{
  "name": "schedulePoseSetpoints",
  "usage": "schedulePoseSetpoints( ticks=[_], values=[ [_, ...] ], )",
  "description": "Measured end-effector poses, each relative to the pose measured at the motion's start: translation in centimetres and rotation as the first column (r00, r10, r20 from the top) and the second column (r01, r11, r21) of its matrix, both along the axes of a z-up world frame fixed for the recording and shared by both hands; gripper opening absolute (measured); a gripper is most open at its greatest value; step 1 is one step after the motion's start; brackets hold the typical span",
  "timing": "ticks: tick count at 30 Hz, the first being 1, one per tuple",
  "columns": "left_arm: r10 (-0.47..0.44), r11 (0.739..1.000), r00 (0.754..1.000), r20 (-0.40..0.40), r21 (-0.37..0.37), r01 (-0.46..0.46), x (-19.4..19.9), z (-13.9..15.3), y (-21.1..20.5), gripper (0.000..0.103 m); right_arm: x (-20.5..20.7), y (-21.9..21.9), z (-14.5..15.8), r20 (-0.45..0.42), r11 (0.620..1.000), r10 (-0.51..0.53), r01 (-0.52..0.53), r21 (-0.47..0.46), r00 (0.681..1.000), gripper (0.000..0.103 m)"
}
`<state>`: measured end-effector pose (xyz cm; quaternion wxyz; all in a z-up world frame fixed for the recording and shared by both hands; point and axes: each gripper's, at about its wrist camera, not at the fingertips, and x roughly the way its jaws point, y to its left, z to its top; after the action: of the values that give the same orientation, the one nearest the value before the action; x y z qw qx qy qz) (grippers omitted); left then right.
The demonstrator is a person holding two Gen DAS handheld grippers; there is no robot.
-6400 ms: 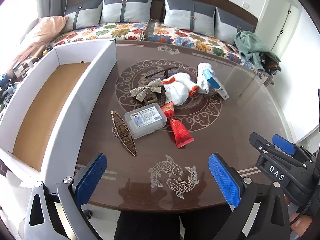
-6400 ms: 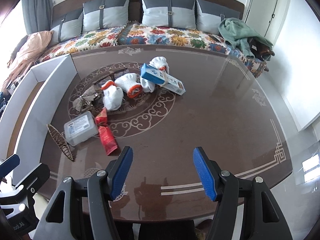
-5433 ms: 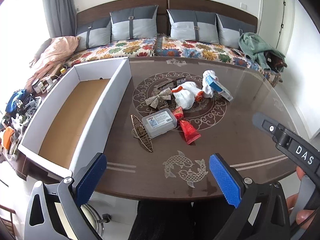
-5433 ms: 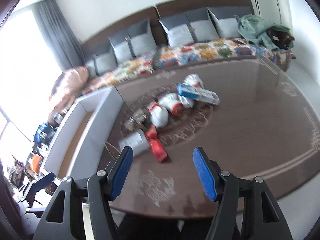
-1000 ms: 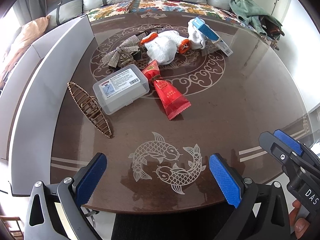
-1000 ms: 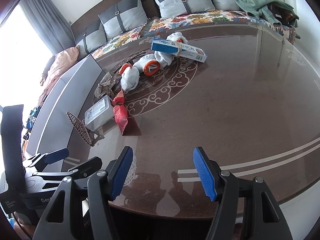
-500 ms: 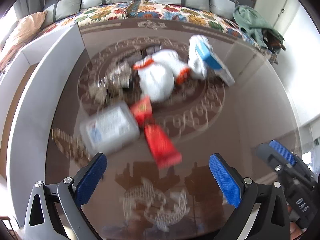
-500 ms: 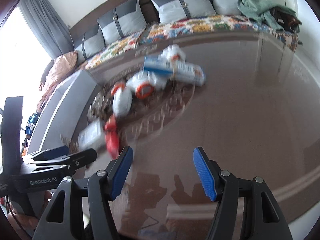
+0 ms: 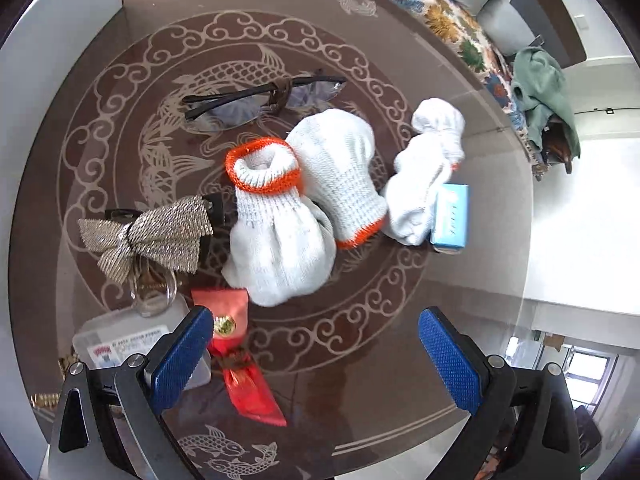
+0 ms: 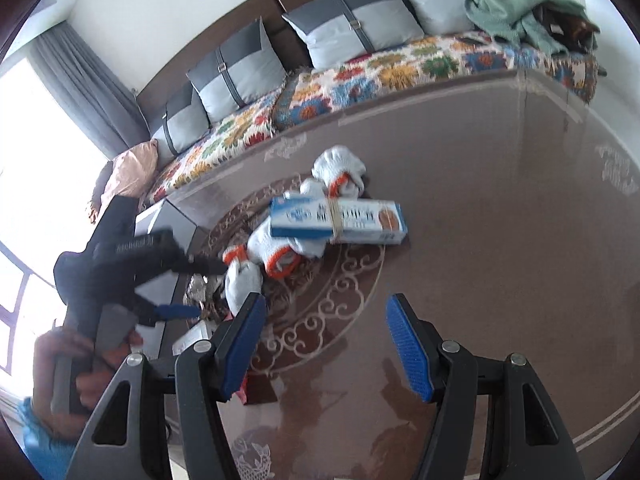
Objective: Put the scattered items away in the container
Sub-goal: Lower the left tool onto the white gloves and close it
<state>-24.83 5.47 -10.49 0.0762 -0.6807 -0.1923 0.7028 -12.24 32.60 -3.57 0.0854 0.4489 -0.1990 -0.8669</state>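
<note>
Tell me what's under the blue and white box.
The blue and white box rests on white gloves at its left end; what lies beneath its right end is hidden.

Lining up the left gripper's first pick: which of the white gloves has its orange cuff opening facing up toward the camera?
The nearest glove, beside the sequined bow. Its cuff gapes upward; the middle glove shows its cuff edge-on.
</note>
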Motion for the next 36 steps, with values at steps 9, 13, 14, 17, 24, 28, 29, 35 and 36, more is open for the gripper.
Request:
schedulePoseSetpoints(
  ticks=[9, 13, 14, 17, 24, 28, 29, 35, 36],
  values=[
    [-0.020, 0.996, 0.998, 0.051, -0.087, 0.024, -2.4, -2.4, 1.8, 0.103, -3.8, 1.5, 0.1, 0.019, 0.999, 0.042, -0.042, -0.007, 0.999, 0.064],
    [-0.014, 0.993, 0.999, 0.036, -0.115, 0.018, -2.8, -2.4, 2.6, 0.103, -12.9, 1.5, 0.8, 0.143, 0.994, 0.110, -0.113, 0.009, 0.984, 0.064],
    [-0.009, 0.993, 0.999, 0.034, -0.120, 0.013, -2.9, -2.5, 2.7, 0.103, -15.4, 1.3, 0.7, 0.166, 0.992, 0.122, -0.127, 0.020, 0.979, 0.064],
    [0.007, 0.991, 1.000, 0.028, -0.136, -0.003, -3.2, -2.6, 2.9, 0.103, -21.7, 0.4, -0.5, 0.251, 0.986, 0.145, -0.161, 0.045, 0.957, 0.064],
    [0.024, 0.987, 0.999, 0.023, -0.162, -0.020, -3.5, -3.0, 3.5, 0.103, -29.6, -1.6, -6.4, 0.472, 0.977, 0.175, -0.212, 0.026, 0.864, 0.064],
    [0.026, 0.989, 0.999, 0.025, -0.148, -0.022, -3.5, -3.0, 3.5, 0.103, -30.9, -2.7, -8.4, 0.512, 0.969, 0.175, -0.238, 0.060, 0.841, 0.064],
    [0.026, 0.989, 0.999, 0.025, -0.144, -0.022, -3.5, -3.0, 3.5, 0.103, -31.1, -2.8, -8.6, 0.513, 0.967, 0.181, -0.247, 0.064, 0.839, 0.064],
    [0.029, 0.992, 0.999, 0.028, -0.123, -0.026, -3.4, -3.0, 3.5, 0.073, -31.0, -3.4, -9.1, 0.488, 0.951, 0.178, -0.277, 0.138, 0.854, 0.040],
    [0.028, 0.993, 0.999, 0.030, -0.119, -0.024, -3.4, -3.0, 3.5, 0.064, -30.8, -3.4, -9.0, 0.481, 0.948, 0.184, -0.284, 0.145, 0.857, 0.037]
  ],
)
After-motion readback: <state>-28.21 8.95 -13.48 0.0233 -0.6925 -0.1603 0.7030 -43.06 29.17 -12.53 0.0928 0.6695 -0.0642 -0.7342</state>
